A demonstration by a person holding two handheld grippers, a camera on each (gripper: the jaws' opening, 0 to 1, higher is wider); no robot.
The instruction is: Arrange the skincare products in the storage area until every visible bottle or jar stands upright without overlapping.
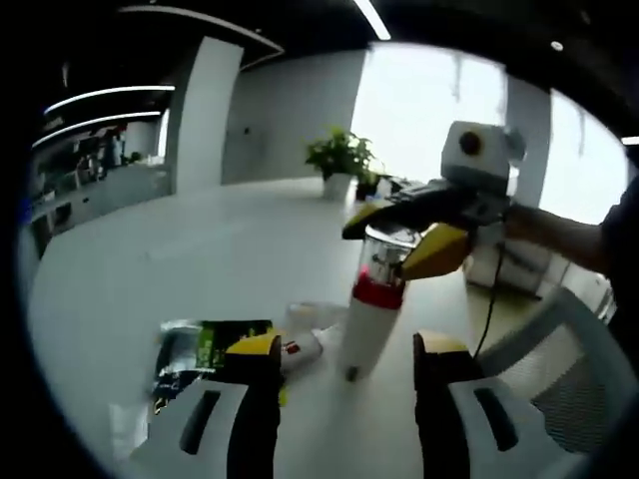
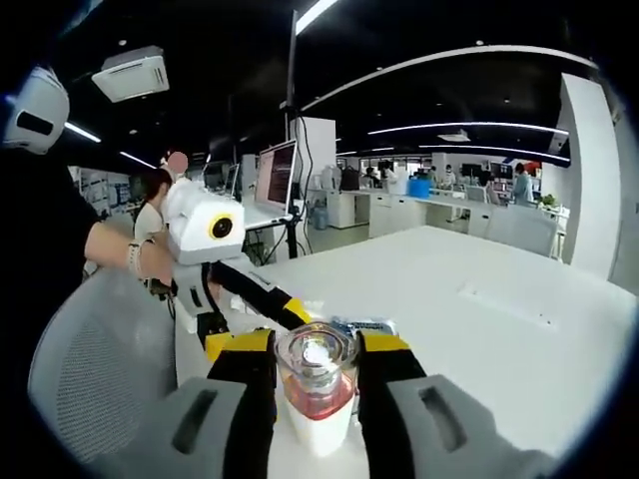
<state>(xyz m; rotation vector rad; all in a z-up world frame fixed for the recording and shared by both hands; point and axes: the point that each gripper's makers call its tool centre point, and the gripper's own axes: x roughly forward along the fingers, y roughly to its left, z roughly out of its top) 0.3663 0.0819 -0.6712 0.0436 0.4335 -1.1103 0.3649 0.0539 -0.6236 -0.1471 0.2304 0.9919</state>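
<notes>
Bottle (image 1: 373, 311) with clear cap, red band, tilted on white counter (image 1: 200, 249), pinched by right hand-held gripper (image 2: 317, 349); left hand-held gripper (image 1: 346, 351) spread, near small tube (image 1: 300, 351).

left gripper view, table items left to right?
Dark green-labelled packet → small white tube with a red mark, lying flat → tall white bottle with red band and clear cap, gripped at the cap by the right gripper → white mesh chair at the table edge.
</notes>
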